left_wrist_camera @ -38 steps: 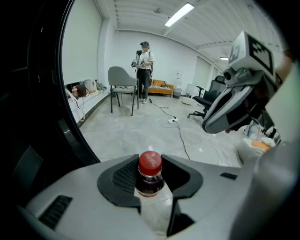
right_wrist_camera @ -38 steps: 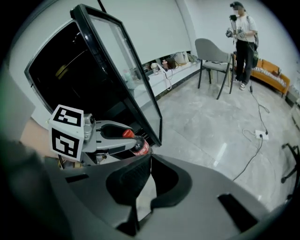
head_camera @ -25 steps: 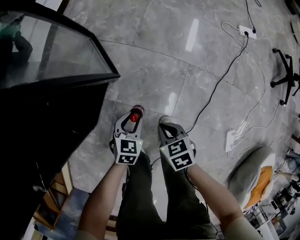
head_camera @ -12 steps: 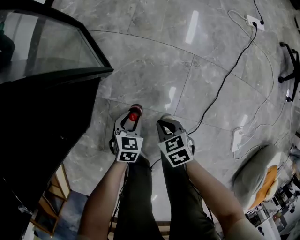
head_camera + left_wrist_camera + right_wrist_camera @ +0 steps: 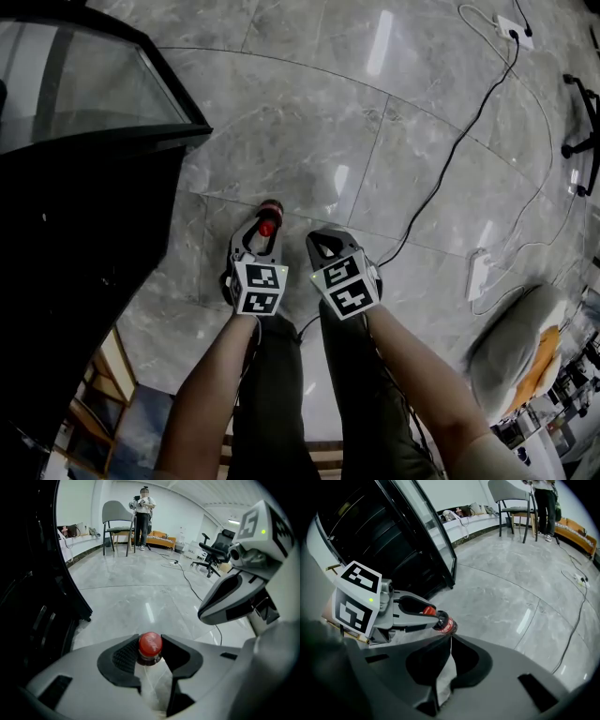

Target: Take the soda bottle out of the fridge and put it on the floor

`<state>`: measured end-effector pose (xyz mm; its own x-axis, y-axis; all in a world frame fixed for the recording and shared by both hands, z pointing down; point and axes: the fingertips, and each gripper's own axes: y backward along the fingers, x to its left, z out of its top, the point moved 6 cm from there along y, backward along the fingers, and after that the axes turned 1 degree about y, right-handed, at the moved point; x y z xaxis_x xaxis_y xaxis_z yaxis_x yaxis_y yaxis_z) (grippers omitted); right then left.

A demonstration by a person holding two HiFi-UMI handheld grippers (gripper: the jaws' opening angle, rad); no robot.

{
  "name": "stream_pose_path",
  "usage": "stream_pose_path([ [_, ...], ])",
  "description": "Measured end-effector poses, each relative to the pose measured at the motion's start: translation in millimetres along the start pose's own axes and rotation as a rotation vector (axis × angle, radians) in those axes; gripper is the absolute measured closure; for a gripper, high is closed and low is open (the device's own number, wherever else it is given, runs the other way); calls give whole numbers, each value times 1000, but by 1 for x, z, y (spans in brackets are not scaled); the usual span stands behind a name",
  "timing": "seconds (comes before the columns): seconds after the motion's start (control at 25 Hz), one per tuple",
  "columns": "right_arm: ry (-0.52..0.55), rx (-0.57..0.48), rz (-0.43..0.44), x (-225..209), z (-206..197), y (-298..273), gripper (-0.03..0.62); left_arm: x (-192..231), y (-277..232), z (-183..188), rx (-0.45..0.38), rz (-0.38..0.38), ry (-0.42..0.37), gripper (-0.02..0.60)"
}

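The soda bottle (image 5: 268, 223), dark with a red cap, is held by its neck in my left gripper (image 5: 265, 231), over the grey marble floor in front of the person's legs. In the left gripper view the red cap (image 5: 150, 643) sits between the ribbed pads of the left gripper (image 5: 147, 649). The right gripper view shows the bottle's neck and red label (image 5: 444, 623) in the left gripper (image 5: 419, 609); the bottle's lower part is hidden. Just to its right, my right gripper (image 5: 322, 246) has its jaws together on nothing (image 5: 449, 638). The black fridge (image 5: 66, 244) stands at left.
The fridge's glass door (image 5: 84, 89) stands open at upper left. Black cables (image 5: 441, 178) and white power strips (image 5: 480, 274) lie on the floor at right, near a grey cushion (image 5: 511, 347) and a chair base (image 5: 586, 131). A chair (image 5: 117, 522) and a person (image 5: 142, 517) are far across the room.
Both grippers have sunk toward the floor side by side, the left still holding the bottle by its neck. The fridge door has slid toward the picture's upper left.
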<state>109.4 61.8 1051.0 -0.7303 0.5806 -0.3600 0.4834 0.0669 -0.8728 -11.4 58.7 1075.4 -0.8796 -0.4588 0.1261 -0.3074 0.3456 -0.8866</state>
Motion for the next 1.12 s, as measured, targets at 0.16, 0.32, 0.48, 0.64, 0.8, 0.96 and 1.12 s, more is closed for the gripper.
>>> stream_pose_path([
  [0.16,-51,8,7,-5,-15,-8,597,-4,-13,-11,43,0,-51,440],
  [0.32,-106,28,14,-8,-31,-11,597,-9,-18,-18,44,-13,-88,449],
  [0.48,-124,42,24,-5,-39,-12,597,-12,-18,-19,60,-3,-86,448],
  [0.64,-110,47,35,0,-34,-7,597,-12,-14,-19,103,3,-77,422],
  [0.8,-91,43,39,4,-20,4,597,-13,0,-9,115,-4,-49,391],
  [0.96,-65,38,33,8,-3,23,597,-11,23,7,103,-13,-26,390],
  [1.12,-22,48,34,14,10,51,597,-12,54,21,77,-10,-13,434],
])
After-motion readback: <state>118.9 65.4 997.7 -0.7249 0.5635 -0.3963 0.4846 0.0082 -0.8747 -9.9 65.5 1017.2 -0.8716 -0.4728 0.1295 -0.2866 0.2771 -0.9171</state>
